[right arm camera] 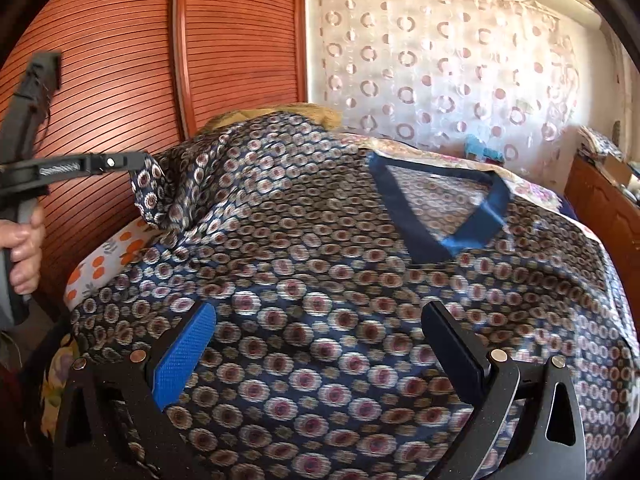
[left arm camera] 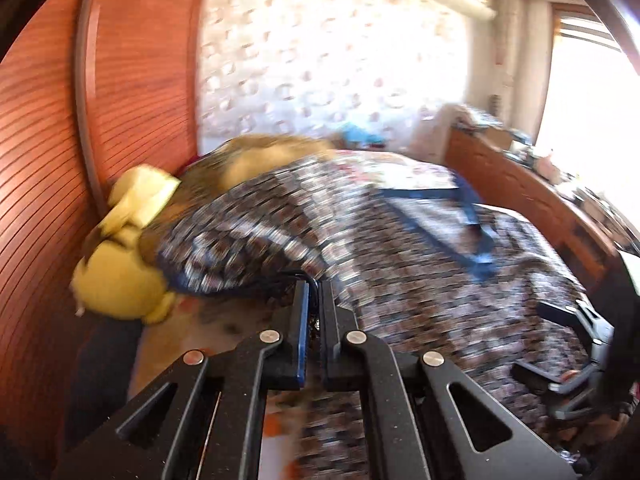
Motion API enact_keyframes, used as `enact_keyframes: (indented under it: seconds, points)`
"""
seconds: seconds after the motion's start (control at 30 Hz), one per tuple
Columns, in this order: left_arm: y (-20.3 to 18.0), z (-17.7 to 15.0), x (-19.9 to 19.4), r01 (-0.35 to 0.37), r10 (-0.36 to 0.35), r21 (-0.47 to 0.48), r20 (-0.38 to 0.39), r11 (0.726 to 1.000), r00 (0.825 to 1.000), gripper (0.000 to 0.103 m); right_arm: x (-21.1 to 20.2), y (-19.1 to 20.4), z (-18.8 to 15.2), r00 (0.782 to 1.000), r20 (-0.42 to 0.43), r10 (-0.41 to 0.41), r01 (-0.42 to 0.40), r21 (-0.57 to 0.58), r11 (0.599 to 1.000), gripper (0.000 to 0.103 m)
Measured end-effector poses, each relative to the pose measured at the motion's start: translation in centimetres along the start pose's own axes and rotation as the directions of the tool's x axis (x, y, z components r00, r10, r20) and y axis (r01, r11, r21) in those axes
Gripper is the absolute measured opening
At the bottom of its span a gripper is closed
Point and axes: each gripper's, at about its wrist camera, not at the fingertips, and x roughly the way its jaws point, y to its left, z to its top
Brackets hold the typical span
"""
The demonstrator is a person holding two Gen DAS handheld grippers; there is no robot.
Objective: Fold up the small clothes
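Observation:
A dark blue top point(right arm camera: 320, 248) printed with small rings, with a plain blue V-neck band point(right arm camera: 472, 232), is spread over a bed. My left gripper point(left arm camera: 314, 282) is shut on its left edge and holds that fold of cloth point(right arm camera: 154, 188) up off the bed; the right wrist view shows the same left gripper point(right arm camera: 138, 160) with a hand point(right arm camera: 24, 248) around its grip. My right gripper point(right arm camera: 318, 312) hovers open over the near part of the top, nothing pinched between its fingers. In the blurred left wrist view, the right gripper point(left arm camera: 572, 344) is at the far right.
Red-brown slatted wardrobe doors point(right arm camera: 120, 80) stand close on the left. A yellow plush toy point(left arm camera: 120, 280) lies by them at the bed's edge. An orange-print sheet point(right arm camera: 104, 264) shows beneath the top. A ring-patterned curtain point(right arm camera: 440, 72) hangs behind, and wooden furniture point(right arm camera: 600, 208) stands on the right.

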Motion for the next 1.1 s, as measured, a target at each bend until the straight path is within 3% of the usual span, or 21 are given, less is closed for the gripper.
enact_keyframes:
  seconds: [0.27, 0.47, 0.5, 0.57, 0.6, 0.67, 0.7, 0.83, 1.1]
  points:
    - [-7.5, 0.1, -0.3, 0.174, -0.171, 0.099, -0.032, 0.98, 0.985, 0.005, -2.5, -5.1, -0.1, 0.996, 0.028, -0.085, 0.082, 0.103, 0.991, 0.102]
    - [-8.4, -0.6, -1.2, 0.163, -0.159, 0.119, -0.045, 0.979, 0.986, 0.006, -3.3, -6.5, -0.6, 0.994, 0.022, -0.11, 0.106, 0.142, 0.984, 0.102]
    - [-8.1, -0.5, -1.3, 0.155, -0.151, 0.117, -0.047, 0.981, 0.987, 0.008, -3.2, -6.3, -0.3, 0.994, 0.019, -0.11, 0.106, 0.144, 0.984, 0.102]
    - [-7.6, -0.6, -1.6, 0.148, -0.143, 0.117, -0.048, 0.982, 0.989, 0.025, -3.2, -6.3, -0.3, 0.994, 0.02, -0.107, 0.103, 0.146, 0.984, 0.102]
    - [-7.3, -0.7, -1.9, 0.141, -0.137, 0.114, -0.045, 0.983, 0.99, 0.044, -3.2, -6.3, -0.2, 0.994, 0.021, -0.105, 0.101, 0.146, 0.984, 0.102]
    - [-6.7, -0.8, -2.1, 0.124, -0.121, 0.106, -0.039, 0.987, 0.992, 0.064, -3.3, -6.2, -0.1, 0.995, 0.022, -0.1, 0.096, 0.143, 0.985, 0.102]
    - [-6.3, -0.8, -2.3, 0.115, -0.112, 0.098, -0.037, 0.988, 0.993, 0.079, -3.4, -6.1, 0.0, 0.995, 0.022, -0.098, 0.094, 0.14, 0.986, 0.102]
    - [-4.3, -1.5, -2.6, 0.079, -0.077, 0.056, -0.025, 0.995, 0.997, 0.083, -3.4, -6.2, 0.8, 0.997, 0.026, -0.079, 0.074, 0.131, 0.989, 0.102]
    - [0.5, -4.8, -1.4, -0.018, 0.017, -0.008, -0.116, 1.0, 0.993, 0.083, -1.9, -3.8, 2.9, 0.999, 0.012, 0.033, -0.034, 0.052, 0.998, 0.102]
